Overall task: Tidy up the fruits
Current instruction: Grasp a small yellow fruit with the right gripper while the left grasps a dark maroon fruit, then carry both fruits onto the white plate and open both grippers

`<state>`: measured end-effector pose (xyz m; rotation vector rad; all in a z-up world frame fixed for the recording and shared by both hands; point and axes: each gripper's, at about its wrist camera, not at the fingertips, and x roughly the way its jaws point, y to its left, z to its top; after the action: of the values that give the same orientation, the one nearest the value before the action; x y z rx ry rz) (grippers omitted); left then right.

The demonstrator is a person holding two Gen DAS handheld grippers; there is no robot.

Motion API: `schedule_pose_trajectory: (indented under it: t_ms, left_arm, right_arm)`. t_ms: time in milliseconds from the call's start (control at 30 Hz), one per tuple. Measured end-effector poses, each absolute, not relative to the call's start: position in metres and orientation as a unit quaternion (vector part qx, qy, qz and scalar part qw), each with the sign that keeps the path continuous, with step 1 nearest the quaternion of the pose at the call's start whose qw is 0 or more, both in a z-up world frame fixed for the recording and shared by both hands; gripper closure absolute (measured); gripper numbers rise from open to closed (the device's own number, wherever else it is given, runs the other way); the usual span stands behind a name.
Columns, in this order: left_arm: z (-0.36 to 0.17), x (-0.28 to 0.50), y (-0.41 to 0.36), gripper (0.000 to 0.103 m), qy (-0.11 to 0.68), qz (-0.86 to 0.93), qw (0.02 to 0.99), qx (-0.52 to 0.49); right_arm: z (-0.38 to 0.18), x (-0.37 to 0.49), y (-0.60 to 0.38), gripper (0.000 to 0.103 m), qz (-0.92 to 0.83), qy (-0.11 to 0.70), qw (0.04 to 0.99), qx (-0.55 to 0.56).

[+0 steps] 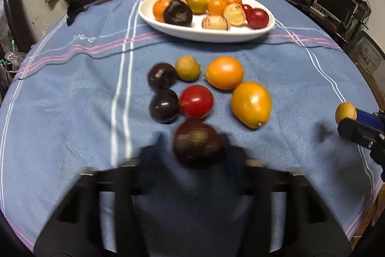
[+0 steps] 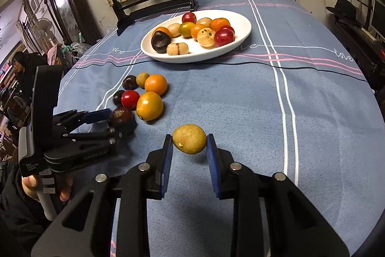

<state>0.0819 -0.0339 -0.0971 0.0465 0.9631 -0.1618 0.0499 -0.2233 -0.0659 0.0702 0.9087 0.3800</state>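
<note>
A yellow-green fruit sits pinched in the right tongs above the bench's near middle; the left tongs grip a dark plum beside the loose cluster. Mid-sorting, apparently: each needs placing with its likes.

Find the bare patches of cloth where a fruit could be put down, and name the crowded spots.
Free: the cloth right of the yellow-orange fruit, toward the white double stripe. Crowded: the white plate and the loose cluster around the red fruit.
</note>
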Motion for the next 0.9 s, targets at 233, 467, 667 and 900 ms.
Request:
schedule_pose_trajectory:
  t_ms: [233,467,667,900]
  left_arm:
    - [-0.08,0.069,-0.017,0.06,0.451,-0.094,0.887,-0.025]
    - [-0.059,0.057,-0.019,0.06,0.438,-0.105,0.893,-0.024]
    - [-0.037,0.064,-0.012,0.06,0.433,-0.133,0.891,-0.037]
    - [-0.002,0.102,-0.013,0.06,0.412,-0.129,0.902,-0.01]
  right_arm:
    - [-0.059,0.049,-0.213,0.074,0.191,0.429,0.883,0.024]
    - [-0.056,0.053,-0.206,0.074,0.19,0.431,0.882,0.015]
    - [-0.051,0.059,-0.205,0.074,0.187,0.429,0.884,0.004]
    - [-0.034,0.086,-0.199,0.074,0.215,0.429,0.877,-0.013]
